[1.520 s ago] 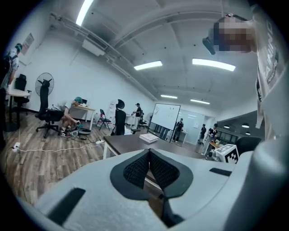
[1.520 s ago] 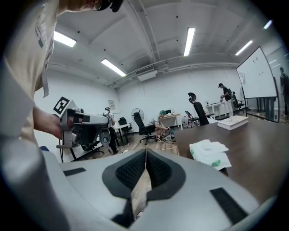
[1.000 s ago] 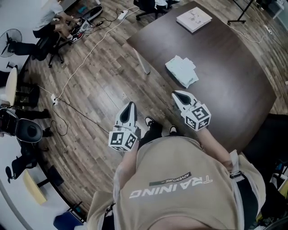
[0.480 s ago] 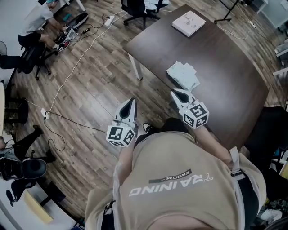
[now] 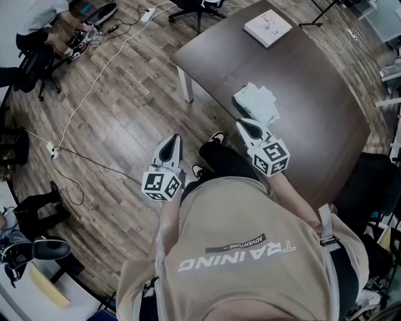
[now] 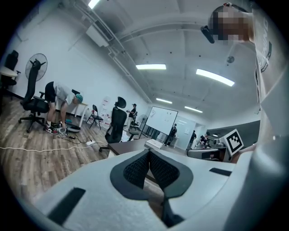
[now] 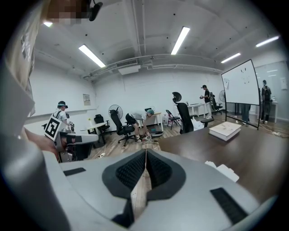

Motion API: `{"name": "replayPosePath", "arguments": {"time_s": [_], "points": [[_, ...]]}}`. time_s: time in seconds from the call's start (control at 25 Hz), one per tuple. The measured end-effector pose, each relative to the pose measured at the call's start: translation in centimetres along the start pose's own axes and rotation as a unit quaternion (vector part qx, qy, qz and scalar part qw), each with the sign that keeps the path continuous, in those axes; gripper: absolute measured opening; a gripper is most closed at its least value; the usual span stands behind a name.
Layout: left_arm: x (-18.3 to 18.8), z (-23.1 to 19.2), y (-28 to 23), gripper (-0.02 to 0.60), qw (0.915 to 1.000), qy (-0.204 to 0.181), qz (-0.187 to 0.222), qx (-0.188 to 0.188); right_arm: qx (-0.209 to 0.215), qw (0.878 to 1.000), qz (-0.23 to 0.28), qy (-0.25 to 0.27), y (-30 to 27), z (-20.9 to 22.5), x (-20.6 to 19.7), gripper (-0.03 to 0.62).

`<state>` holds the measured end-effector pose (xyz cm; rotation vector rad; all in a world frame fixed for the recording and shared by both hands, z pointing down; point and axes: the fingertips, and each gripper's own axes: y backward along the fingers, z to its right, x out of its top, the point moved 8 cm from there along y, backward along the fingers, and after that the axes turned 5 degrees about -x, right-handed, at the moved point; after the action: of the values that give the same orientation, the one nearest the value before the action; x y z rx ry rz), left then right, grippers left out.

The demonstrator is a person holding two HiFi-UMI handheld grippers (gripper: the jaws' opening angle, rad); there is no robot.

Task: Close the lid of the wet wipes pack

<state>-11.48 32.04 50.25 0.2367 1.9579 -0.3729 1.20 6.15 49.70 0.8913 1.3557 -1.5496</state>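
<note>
The dark surface [image 5: 313,94] stands on plank floor [image 5: 125,106], which lies open to its left. The person's shirt [image 5: 238,251] reads "TRAINING ADVENTURE". The wet wipes pack [image 5: 257,103] lies by the surface's near edge, just beyond the right hand-held gripper [image 5: 245,126], clenched on nothing. The left hand-held gripper [image 5: 171,140], likewise clenched and empty, hangs over the floor.

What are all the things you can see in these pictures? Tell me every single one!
Table: one, dark brown, ahead on the right.
Wet wipes pack: one, pale, on the table near its front edge.
Book: one, white, at the table's far end.
Office chair: one, black, beyond the table.
Cable: one, white, across the wooden floor.
Left gripper: one, grey-white, shut, empty.
Right gripper: one, grey-white, shut, empty, near the pack.
</note>
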Motion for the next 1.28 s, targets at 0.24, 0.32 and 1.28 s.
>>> {"name": "replayPosePath", "arguments": {"time_s": [0.24, 0.32, 1.28], "points": [[3.7, -2.5, -2.6, 0.009, 0.9995, -0.015, -0.005, 0.028, 0.014, 1.0, -0.02, -0.018, -4.2, 2.7, 0.3, 0.015], [4.6, -3.1, -4.5, 0.009, 0.9994, -0.024, -0.013, 0.023, 0.021, 1.0, -0.005, -0.014, -6.6, 4.1, 1.4, 0.015], [6.4, 0.9, -34.9, 0.009, 0.9385, -0.101, -0.192, -0.268, -0.198, 0.966, 0.08, -0.147, -5.4, 20.9, -0.7, 0.015]]}}
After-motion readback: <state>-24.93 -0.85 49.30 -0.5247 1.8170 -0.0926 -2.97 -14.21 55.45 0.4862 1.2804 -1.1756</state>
